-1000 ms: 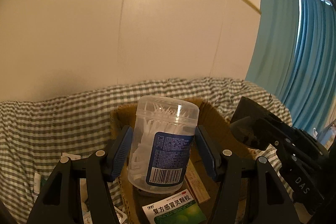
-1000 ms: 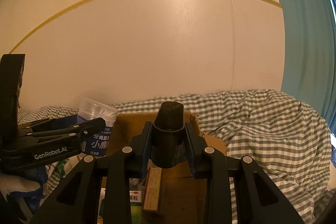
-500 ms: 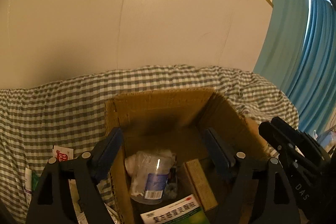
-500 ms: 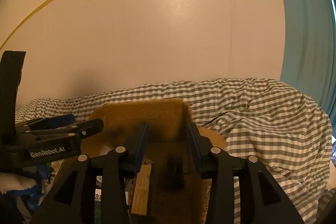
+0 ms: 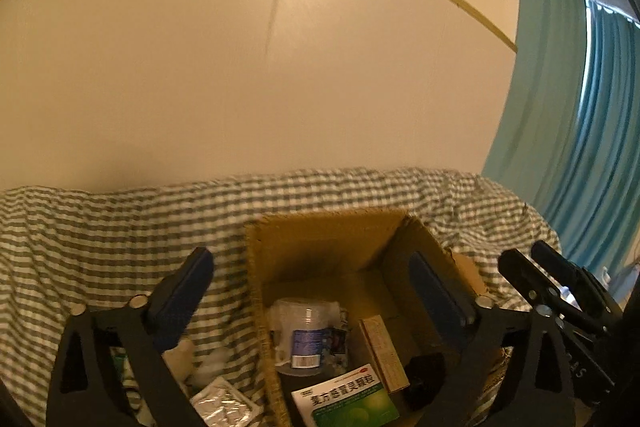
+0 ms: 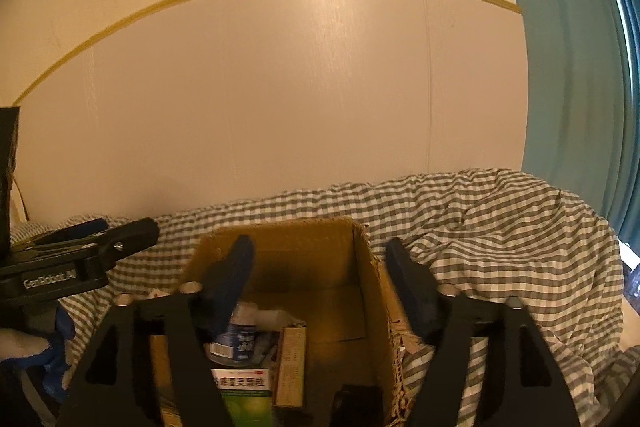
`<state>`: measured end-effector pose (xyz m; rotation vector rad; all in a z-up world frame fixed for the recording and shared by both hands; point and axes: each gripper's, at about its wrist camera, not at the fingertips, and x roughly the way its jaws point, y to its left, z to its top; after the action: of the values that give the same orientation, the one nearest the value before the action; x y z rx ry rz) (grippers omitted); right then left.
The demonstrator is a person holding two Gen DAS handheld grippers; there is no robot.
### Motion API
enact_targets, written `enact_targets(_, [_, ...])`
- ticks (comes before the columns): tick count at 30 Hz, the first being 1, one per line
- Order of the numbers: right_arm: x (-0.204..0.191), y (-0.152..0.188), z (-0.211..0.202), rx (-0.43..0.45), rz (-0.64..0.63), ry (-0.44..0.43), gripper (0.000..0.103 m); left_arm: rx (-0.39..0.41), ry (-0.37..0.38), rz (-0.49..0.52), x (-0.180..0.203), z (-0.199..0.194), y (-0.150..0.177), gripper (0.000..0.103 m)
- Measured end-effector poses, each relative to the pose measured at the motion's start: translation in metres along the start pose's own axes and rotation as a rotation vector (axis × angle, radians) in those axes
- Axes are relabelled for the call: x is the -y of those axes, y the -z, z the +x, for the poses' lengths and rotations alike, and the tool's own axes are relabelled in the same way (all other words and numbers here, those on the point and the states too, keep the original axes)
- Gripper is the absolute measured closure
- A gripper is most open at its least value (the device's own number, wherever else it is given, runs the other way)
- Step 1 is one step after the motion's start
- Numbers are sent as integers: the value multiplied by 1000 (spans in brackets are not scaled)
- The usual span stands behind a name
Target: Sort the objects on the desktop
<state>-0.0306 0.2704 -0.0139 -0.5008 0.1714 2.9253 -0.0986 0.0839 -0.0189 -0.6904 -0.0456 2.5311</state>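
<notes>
Both grippers hover over the box [image 5: 320,247] at lower centre, L gripper [image 5: 312,291] and R gripper [image 6: 320,279] jaws opening w/ nothing between, jar [image 5: 306,331] already inside—risk: pads snag the box rim pulling out, tipping it.

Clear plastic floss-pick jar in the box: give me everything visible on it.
The clear plastic jar with the blue label lies on the floor of the open brown cardboard box, near its left wall. It holds white picks; the label carries a barcode. It seems tipped rather than upright, though blur hides the exact pose. A narrow tan carton lies at its right, a green-and-white medicine box in front. Nothing grips it. In the right wrist view a tong finger partly hides it.
</notes>
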Motion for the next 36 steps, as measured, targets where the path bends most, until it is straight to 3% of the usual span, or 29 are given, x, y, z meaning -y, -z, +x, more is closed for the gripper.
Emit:
enact_targets(4, [-9,-9,-17,31,23,-9,0,24,-58,-17,-12,-22,0,0])
enact_targets(11, [-37,-23,-48,96,-2,-22,0,59,-183,-63,-43,-64,-1,0])
enact_targets(16, [-63,-26,-65,122,-20,-77,0,195,-230,-85,-65,-110,5,0])
enact_targets(24, [-116,-21,-84,163,-96,-127,0,215,-329,-70,-103,-156,8,0])
enact_targets(28, [-136,-17,-85,152,-108,-176,0,228,-309,-96,-127,-171,11,0])
enact_targets(31, [-150,-16,-85,151,-105,-201,0,255,-337,-94,-141,-181,15,0])
enact_targets(36, [-170,-12,-77,144,-131,-234,0,224,-404,-66,-160,-184,18,0])
